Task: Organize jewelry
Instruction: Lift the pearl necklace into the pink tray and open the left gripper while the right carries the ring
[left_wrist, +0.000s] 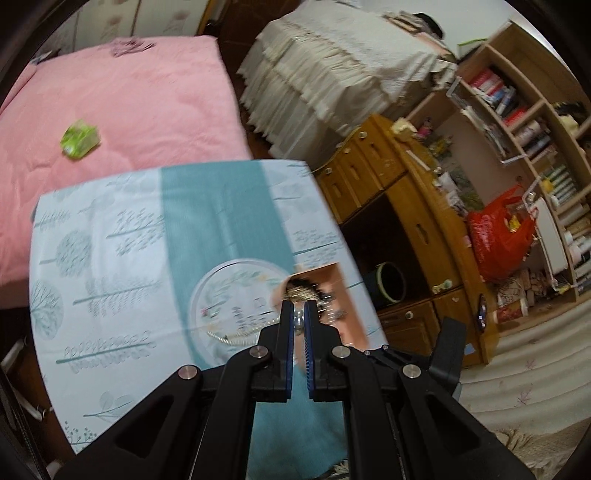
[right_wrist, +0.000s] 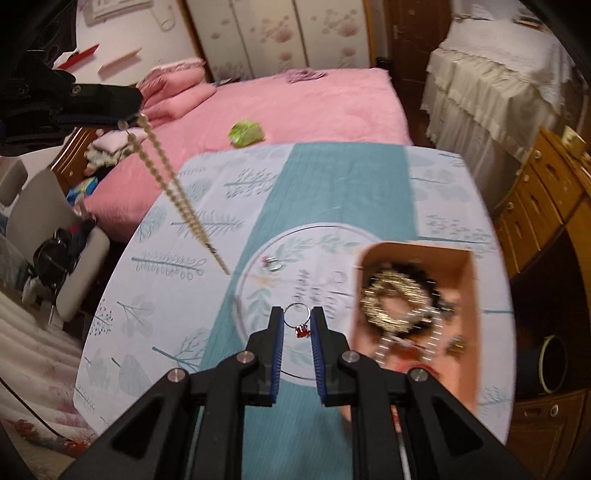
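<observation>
We see the jewelry in the box (right_wrist: 461, 295) motion-blurred, pieces indistinct. The left gripper (left_wrist: 299, 314) hides most of the bead it pinches. The necklace (right_wrist: 177, 192) streaks; its lower end is unclear. The right arm is cut off by the frame's bottom edge.

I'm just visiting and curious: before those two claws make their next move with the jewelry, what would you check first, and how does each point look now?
1. Left gripper clamped on the pearl necklace: ok.
2. Necklace lifted off the table: ok, it dangles in the air.
3. Right gripper holding the ring: ok, it sits between the fingers.
4. Box open to receive jewelry: ok.
5. Room left in the box: cannot tell, blurred.
</observation>
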